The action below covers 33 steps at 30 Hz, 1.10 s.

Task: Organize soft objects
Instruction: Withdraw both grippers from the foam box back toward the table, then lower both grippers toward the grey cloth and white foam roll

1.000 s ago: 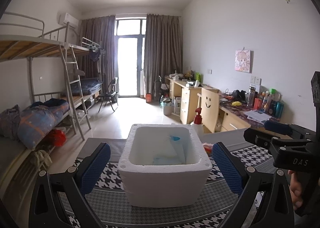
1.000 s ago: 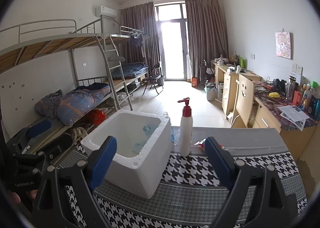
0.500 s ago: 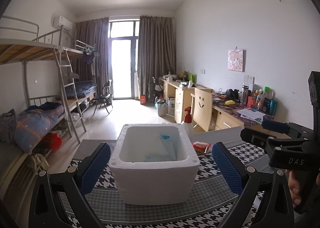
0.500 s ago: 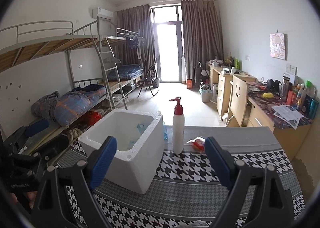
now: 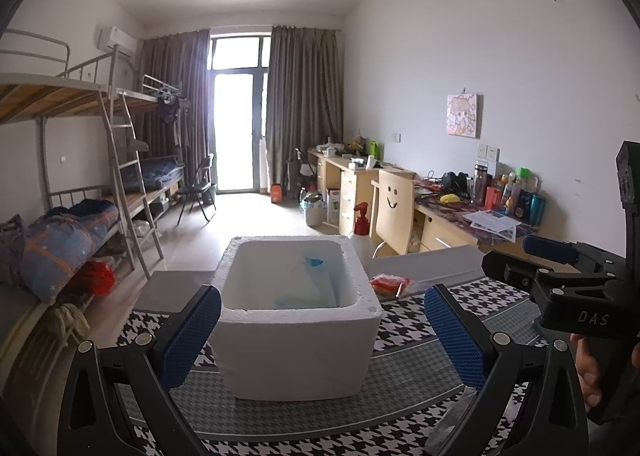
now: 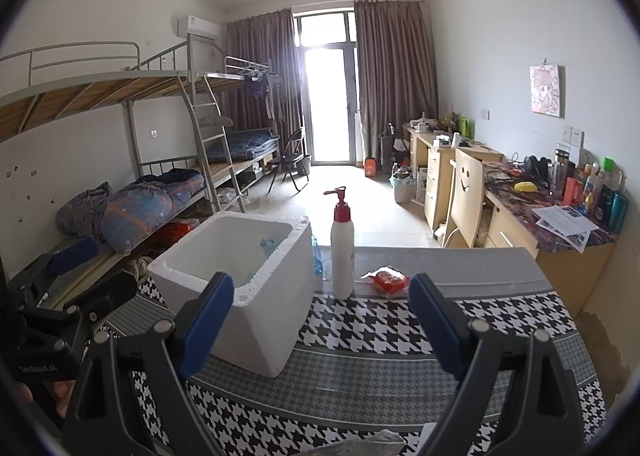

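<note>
Both grippers, left gripper [image 5: 322,334] and right gripper [image 6: 320,322], gape wide, empty. Between left's fingers sits a crumbly foam box [image 5: 296,330]; houndstooth cloth [image 6: 380,330] spreads beyond right's.

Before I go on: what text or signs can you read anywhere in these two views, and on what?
"DAS": right gripper body, seen in the left wrist view.
Smiley face, drawn not written: chair back.
Lettering on the left gripper body: too blurred to read.
Pump bottle label, desk bottles, papers: too small.
</note>
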Tool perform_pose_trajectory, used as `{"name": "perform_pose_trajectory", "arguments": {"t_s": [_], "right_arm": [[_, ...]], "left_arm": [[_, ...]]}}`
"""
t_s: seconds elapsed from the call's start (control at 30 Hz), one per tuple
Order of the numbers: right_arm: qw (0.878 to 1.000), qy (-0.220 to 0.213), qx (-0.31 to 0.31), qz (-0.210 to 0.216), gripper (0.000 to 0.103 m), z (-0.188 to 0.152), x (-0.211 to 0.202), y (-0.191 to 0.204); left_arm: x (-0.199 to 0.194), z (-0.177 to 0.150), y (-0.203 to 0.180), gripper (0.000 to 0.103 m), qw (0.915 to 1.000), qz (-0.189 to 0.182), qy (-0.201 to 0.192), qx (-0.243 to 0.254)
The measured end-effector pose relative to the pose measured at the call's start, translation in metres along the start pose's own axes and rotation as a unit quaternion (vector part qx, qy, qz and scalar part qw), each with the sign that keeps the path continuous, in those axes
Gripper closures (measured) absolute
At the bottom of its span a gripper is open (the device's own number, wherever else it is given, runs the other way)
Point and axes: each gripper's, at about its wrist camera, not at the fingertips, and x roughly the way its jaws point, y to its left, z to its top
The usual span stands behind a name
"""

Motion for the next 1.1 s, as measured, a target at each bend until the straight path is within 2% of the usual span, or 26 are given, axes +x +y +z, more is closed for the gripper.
{"name": "perform_pose_trajectory", "arguments": {"t_s": [0.23, 0.6, 1.1], "right_arm": [[1.0, 0.004, 0.0, -0.006, 0.011, -0.006, -0.002, -0.002], [1.0, 0.007, 0.005, -0.009, 0.011, -0.017, -0.004, -0.007], [1.0, 0.013, 0.011, -0.022, 0.011, -0.034, -0.007, -0.019]], "left_arm": [[-0.001, -0.004, -0.003, 0.001, 1.0, -0.008, 0.003, -0.002], [0.003, -0.012, -0.009, 0.001, 1.0, -0.002, -0.001, 0.002], [0.009, -0.027, -0.027, 0.001, 0.9996, -0.026, 0.012, 0.005]]}}
